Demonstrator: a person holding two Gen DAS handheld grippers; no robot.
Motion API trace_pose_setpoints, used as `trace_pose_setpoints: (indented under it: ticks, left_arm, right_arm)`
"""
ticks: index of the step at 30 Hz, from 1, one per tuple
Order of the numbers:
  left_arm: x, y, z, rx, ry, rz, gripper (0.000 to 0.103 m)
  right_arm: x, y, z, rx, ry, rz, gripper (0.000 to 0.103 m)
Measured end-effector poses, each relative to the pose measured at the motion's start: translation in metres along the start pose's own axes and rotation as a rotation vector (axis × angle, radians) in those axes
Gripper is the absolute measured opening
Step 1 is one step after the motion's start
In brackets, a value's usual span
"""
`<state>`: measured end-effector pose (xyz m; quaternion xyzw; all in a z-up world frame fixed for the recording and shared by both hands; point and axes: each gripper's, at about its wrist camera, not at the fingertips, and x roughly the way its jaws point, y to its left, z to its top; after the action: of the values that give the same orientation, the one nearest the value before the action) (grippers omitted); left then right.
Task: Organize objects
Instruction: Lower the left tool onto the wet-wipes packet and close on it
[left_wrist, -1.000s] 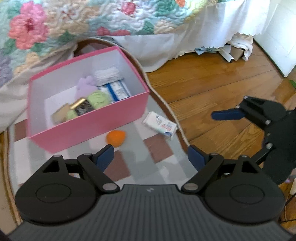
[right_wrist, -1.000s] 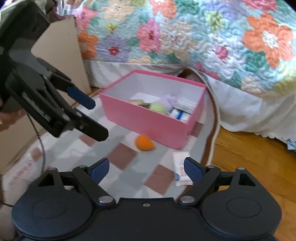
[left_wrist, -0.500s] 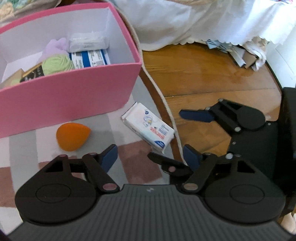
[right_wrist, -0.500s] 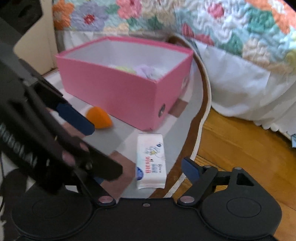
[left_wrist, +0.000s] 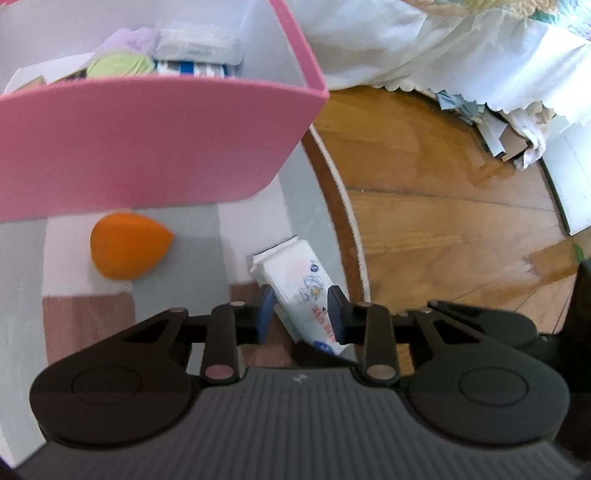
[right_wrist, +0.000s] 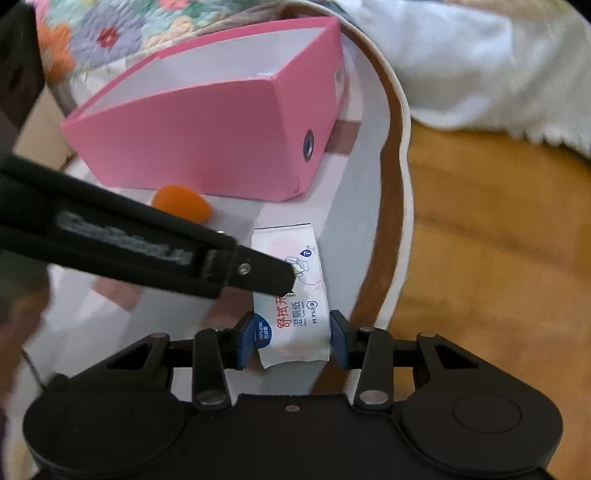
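Observation:
A white wet-wipes pack (left_wrist: 291, 266) (right_wrist: 291, 325) lies on the rug near its curved edge. My left gripper (left_wrist: 301, 306) straddles one end of it. Its jaws are closing, and the blue pads touch the pack's sides. My right gripper (right_wrist: 291, 338) straddles the other end, also closing, with its pads against the pack. In the right wrist view a left finger (right_wrist: 258, 275) lies across the pack. An orange teardrop sponge (left_wrist: 129, 245) (right_wrist: 181, 206) rests on the rug in front of the pink box (left_wrist: 147, 140) (right_wrist: 207, 140), which holds several items.
The checked rug's (left_wrist: 66, 258) corded rim (left_wrist: 351, 221) curves just right of the pack, and beyond it is wooden floor (left_wrist: 443, 206). A white bed skirt (left_wrist: 406, 48) hangs behind, with paper and cardboard scraps (left_wrist: 509, 140) under it. A flowered quilt (right_wrist: 110, 33) lies behind the box.
Both grippers have come down from well above the rug onto the wipes pack. Their jaws went from wide open to narrow around it. The box and sponge have not moved.

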<state>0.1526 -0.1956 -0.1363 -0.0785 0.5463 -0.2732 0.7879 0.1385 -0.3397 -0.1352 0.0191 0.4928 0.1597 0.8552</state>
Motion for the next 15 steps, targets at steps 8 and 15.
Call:
trace_pose_setpoints:
  ticks: [8,15]
  left_arm:
    - [0.001,0.003,-0.031,-0.04,-0.009,-0.02,0.032]
    - [-0.017,-0.005,-0.045,0.032,-0.014,-0.012,0.029]
  right_arm:
    - [-0.004,0.034,-0.037,-0.122,-0.113,-0.114,0.048]
    - [-0.017,0.035,-0.046,0.009,-0.12,-0.054,0.046]
